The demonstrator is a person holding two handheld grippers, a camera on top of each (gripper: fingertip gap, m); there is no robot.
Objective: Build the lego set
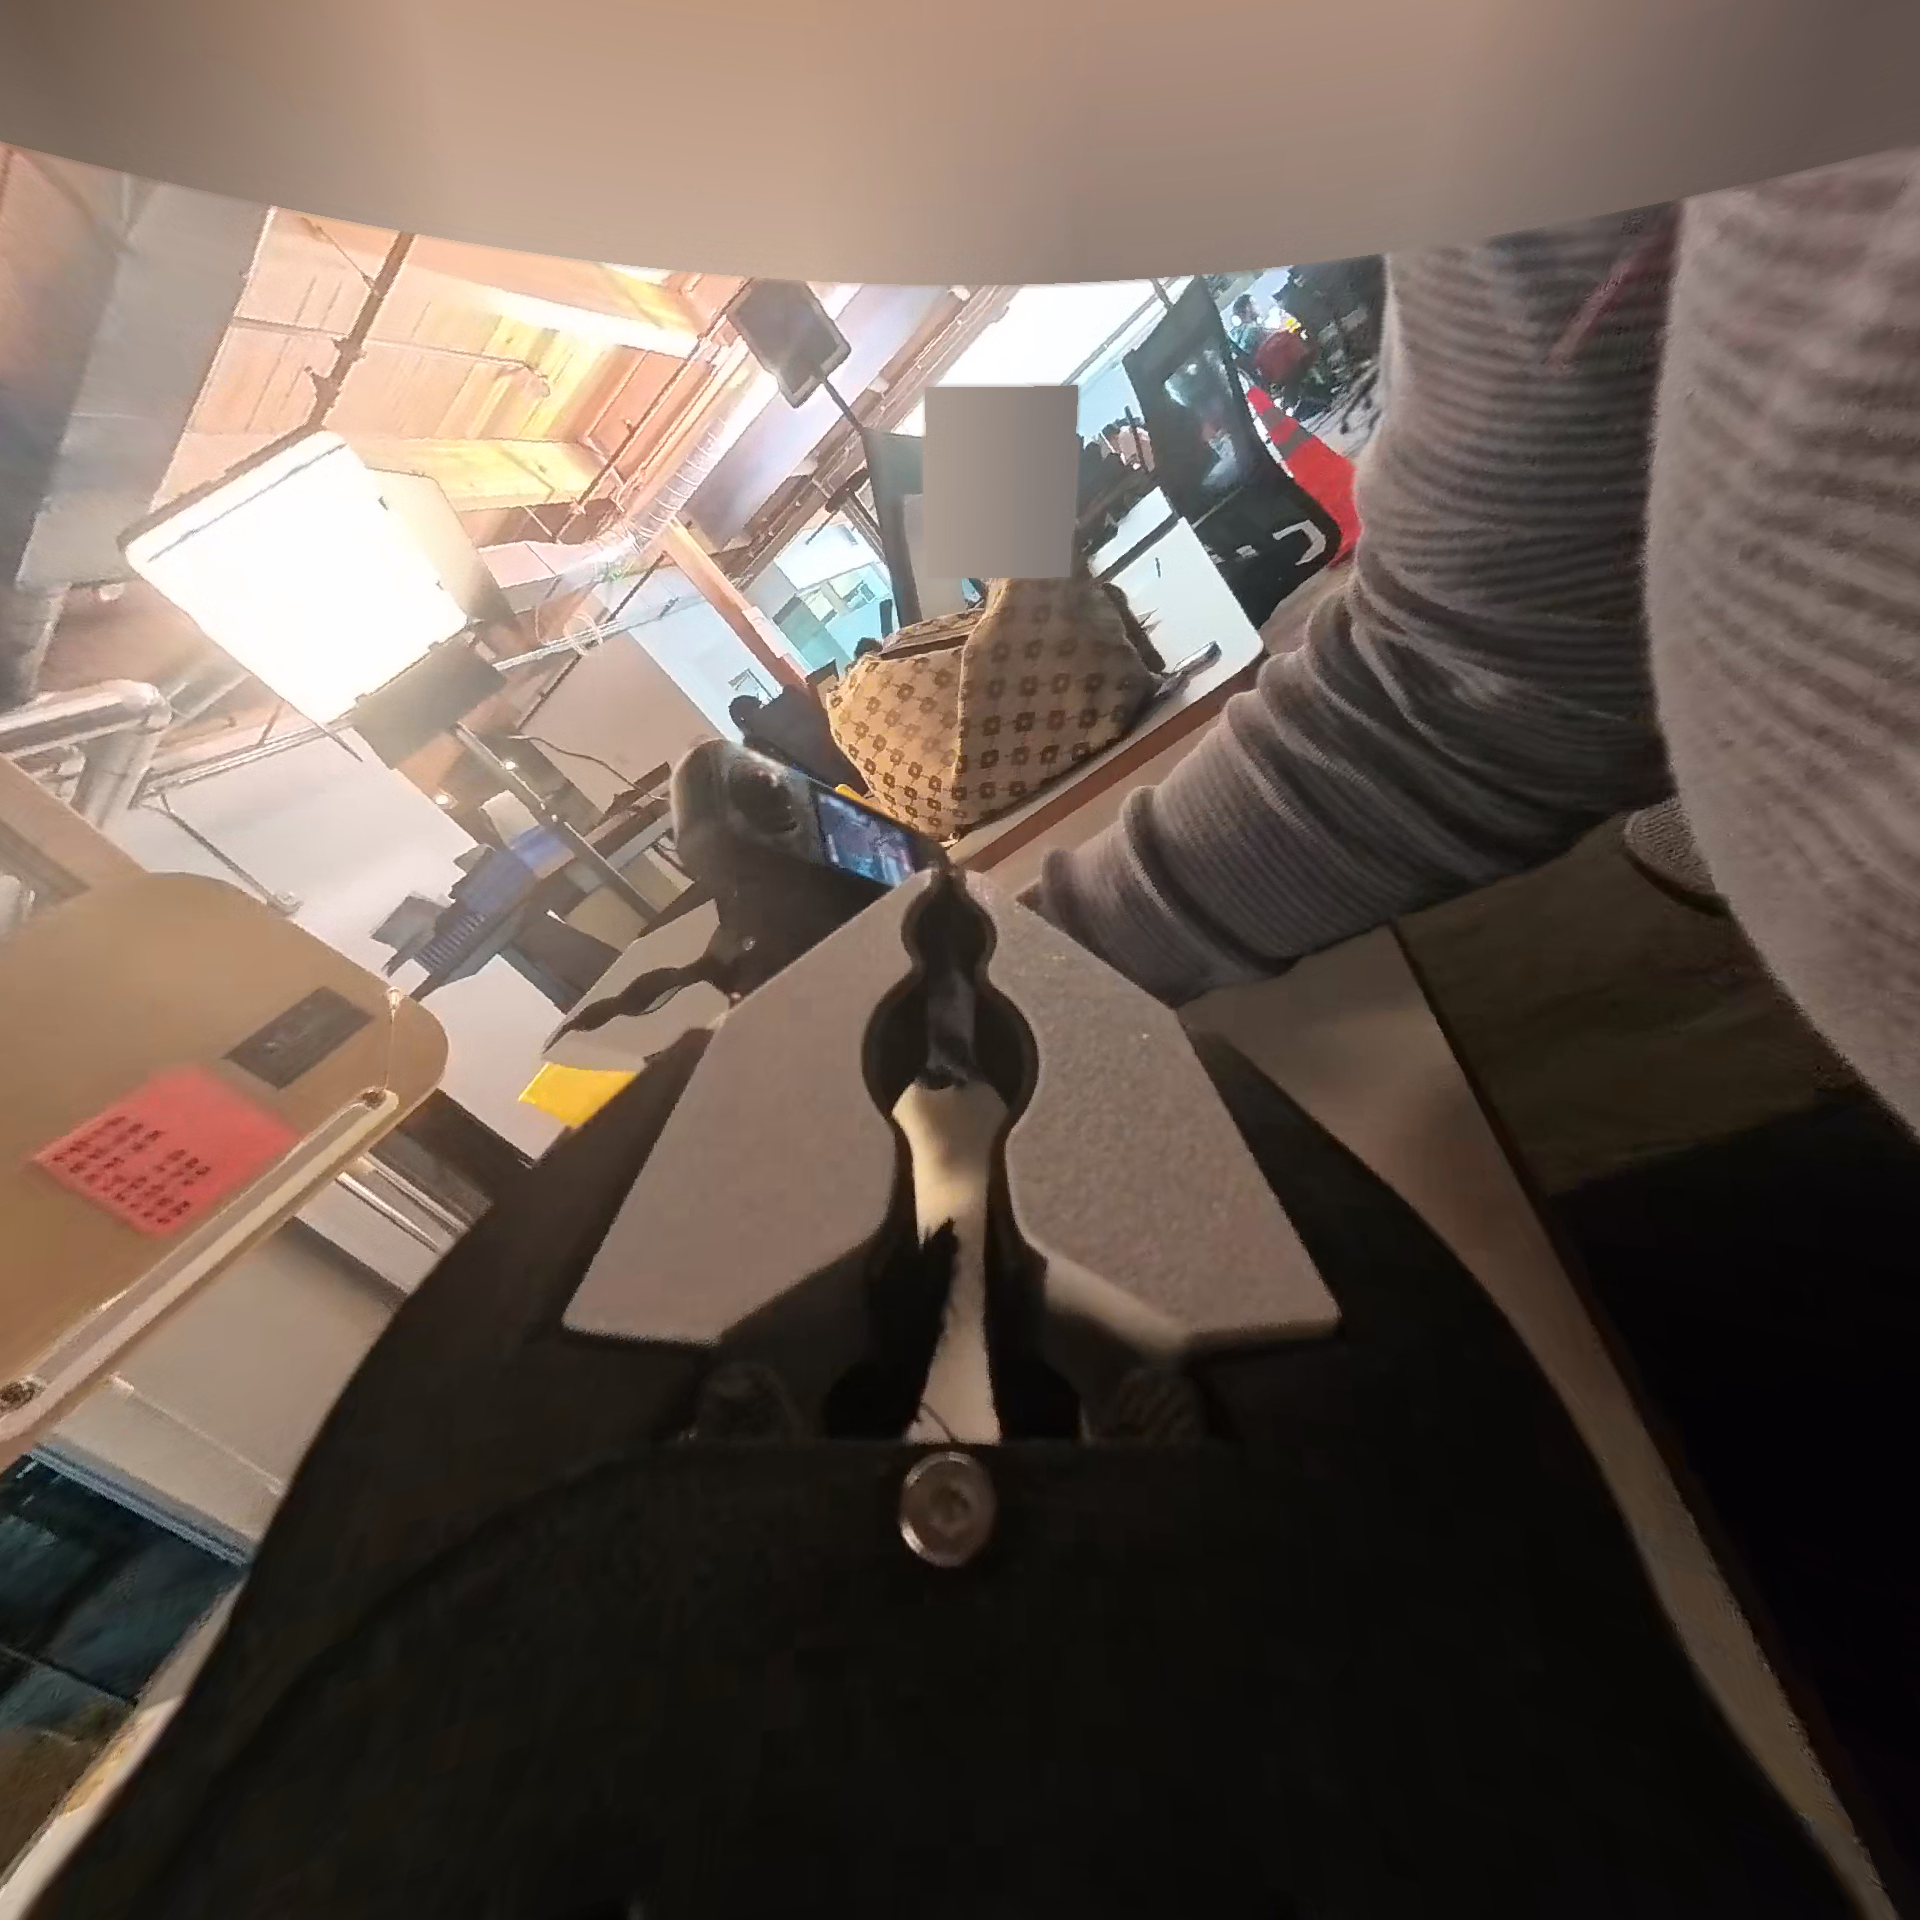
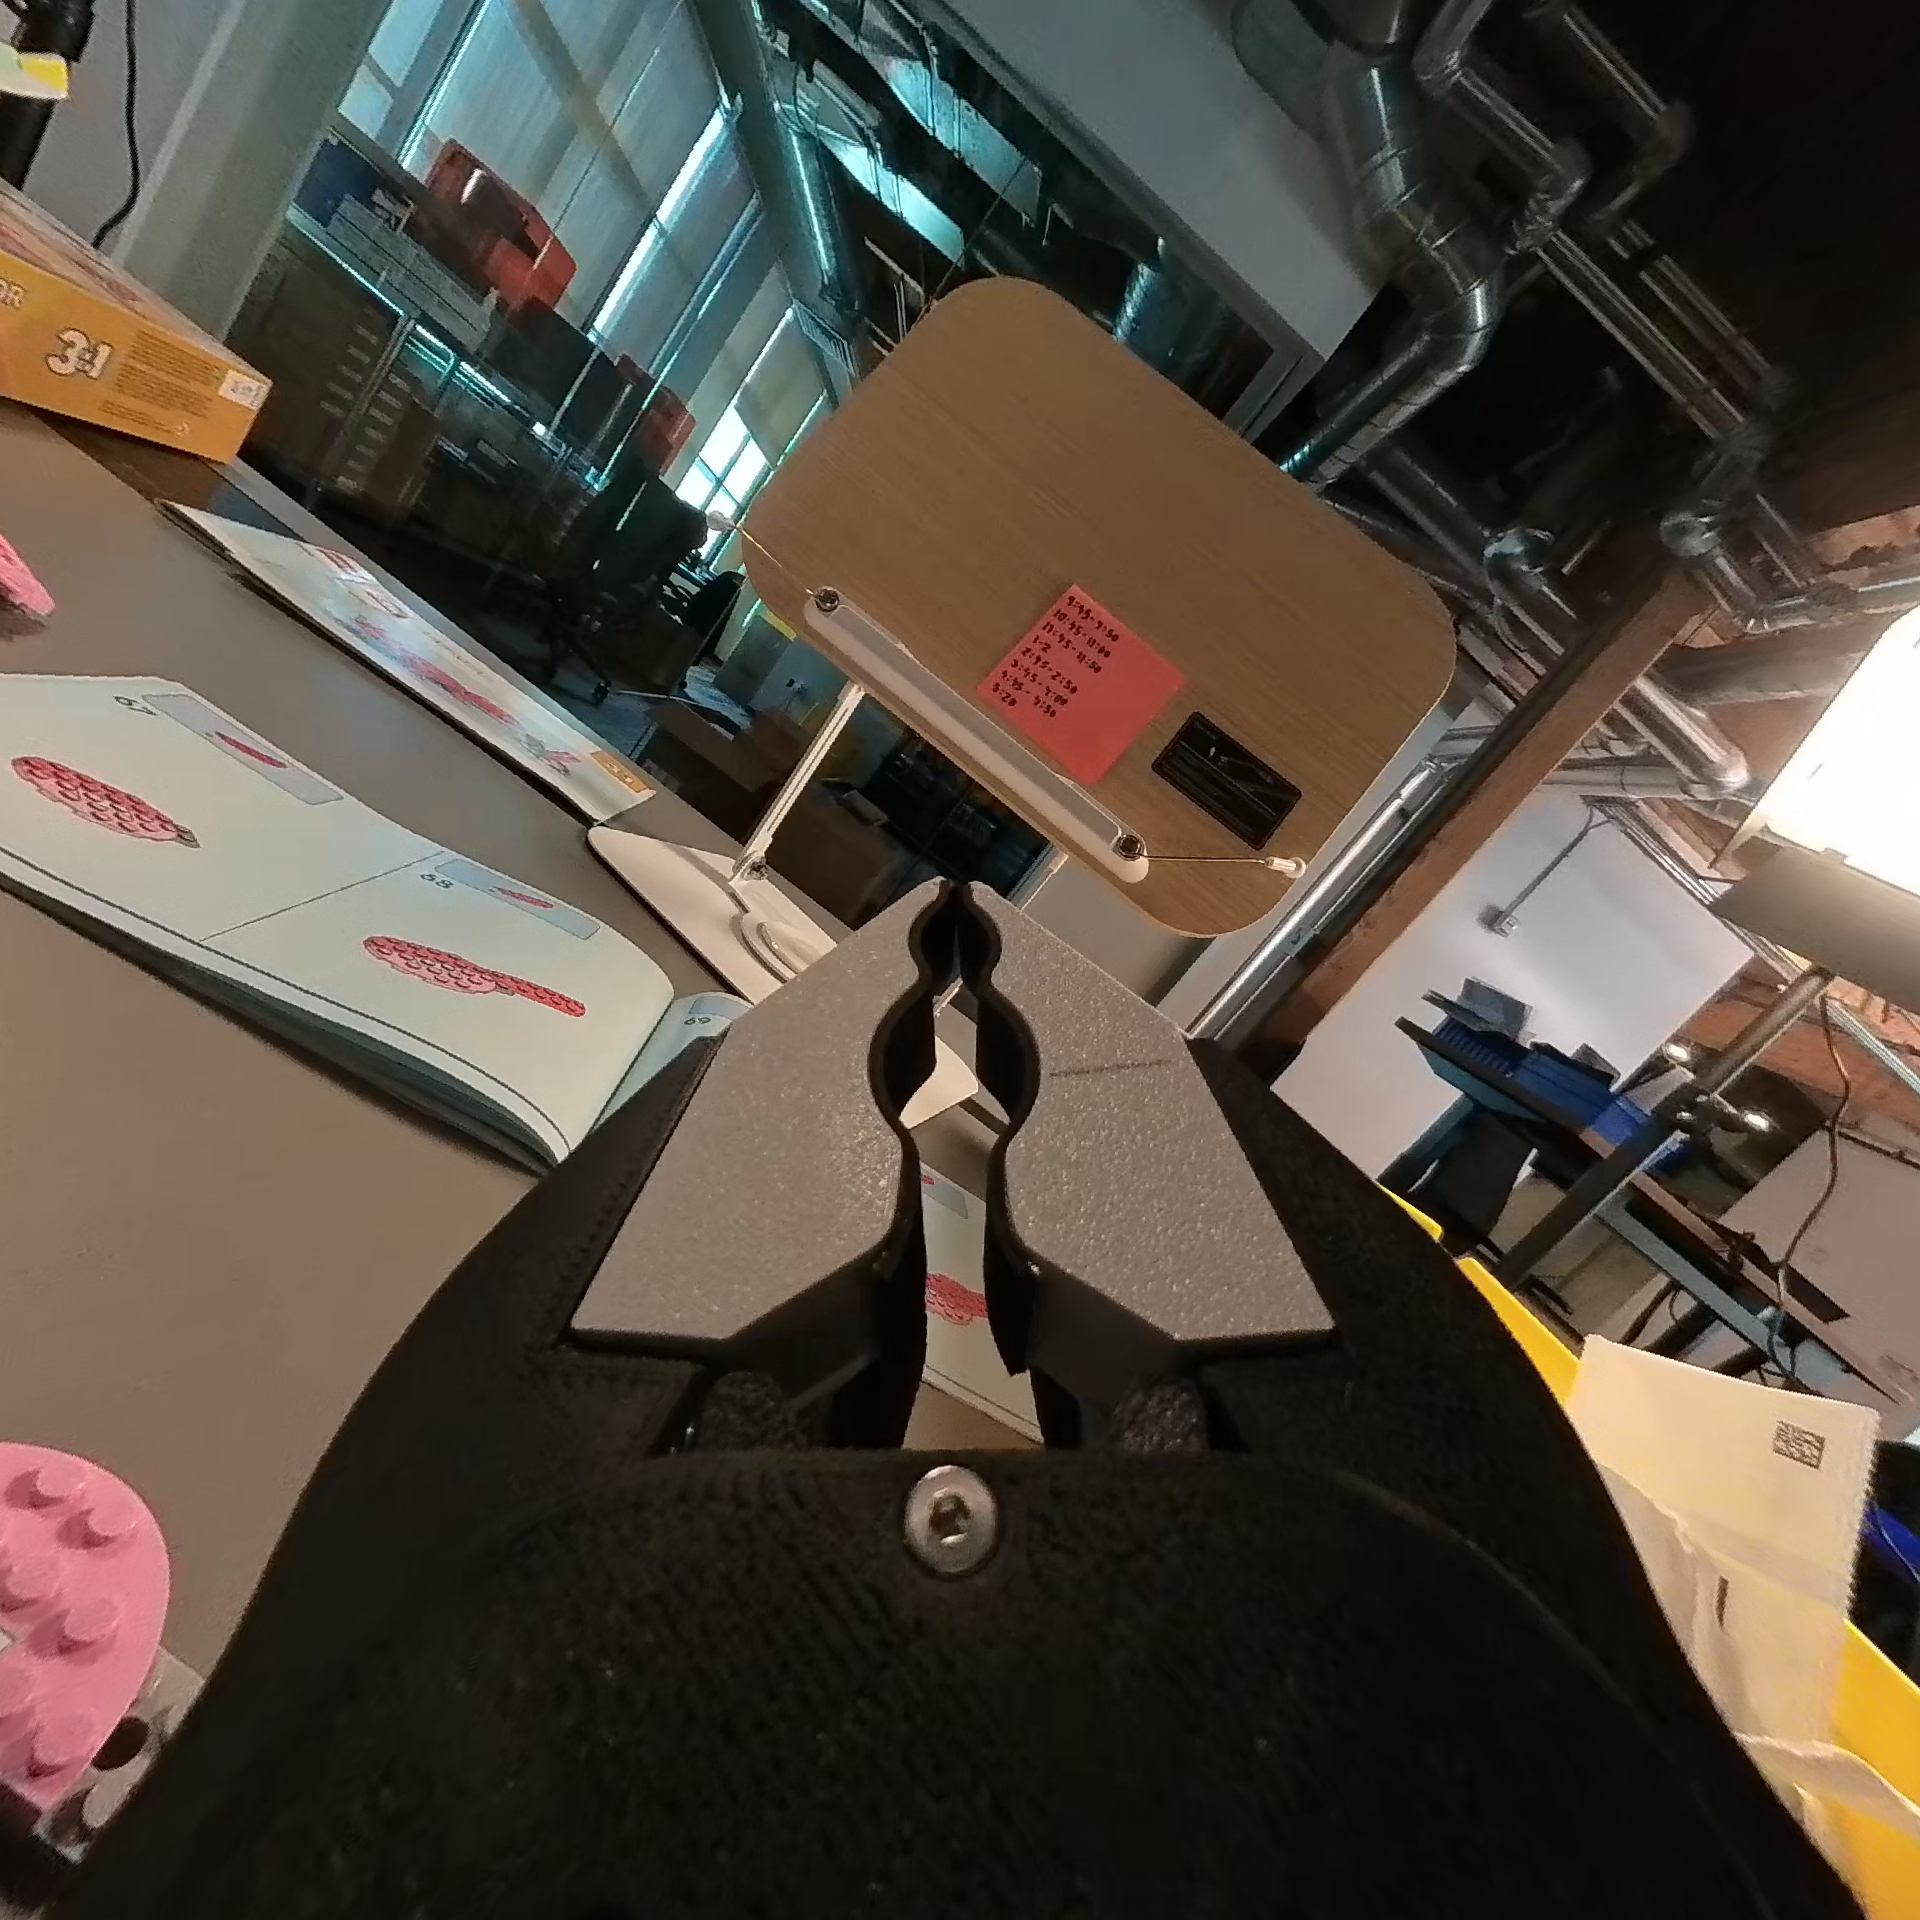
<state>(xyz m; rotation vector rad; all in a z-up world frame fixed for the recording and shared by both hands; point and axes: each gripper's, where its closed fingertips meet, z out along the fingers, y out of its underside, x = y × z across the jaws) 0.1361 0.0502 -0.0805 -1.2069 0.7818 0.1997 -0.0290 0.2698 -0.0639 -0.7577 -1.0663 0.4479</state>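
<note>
**Grippers closed and bare above a brown tabletop**

Left gripper [image 1: 940, 878]: grey fingertips [image 1: 1049, 997] brought together at the tip, nothing between them. It points up and outward, with the other gripper [image 1: 665, 997] just ahead to its left beside a small lit screen [image 1: 868, 847]. Grey ribbed sleeve [image 1: 1351, 790] close on its right. Patterned tan bag [image 1: 987, 707] farther off on a white table [image 1: 1195, 582].

Right gripper [image 2: 956, 894]: grey fingertips [image 2: 821, 1070] meeting at the tip, grasp bare. It sits low over the brown tabletop [image 2: 208, 1247]. Open instruction booklet [image 2: 312, 883] lies just to its left, showing pink brick drawings. White-based lamp with wooden panel [image 2: 1039, 499] stands straight ahead, carrying a red sticky note [image 2: 1081, 681]. Pink studded brick piece [image 2: 62, 1600] rests at lower left; yellow box [image 2: 114, 374] at far left; yellow bin with paper [image 2: 1714, 1507] at right.
</note>
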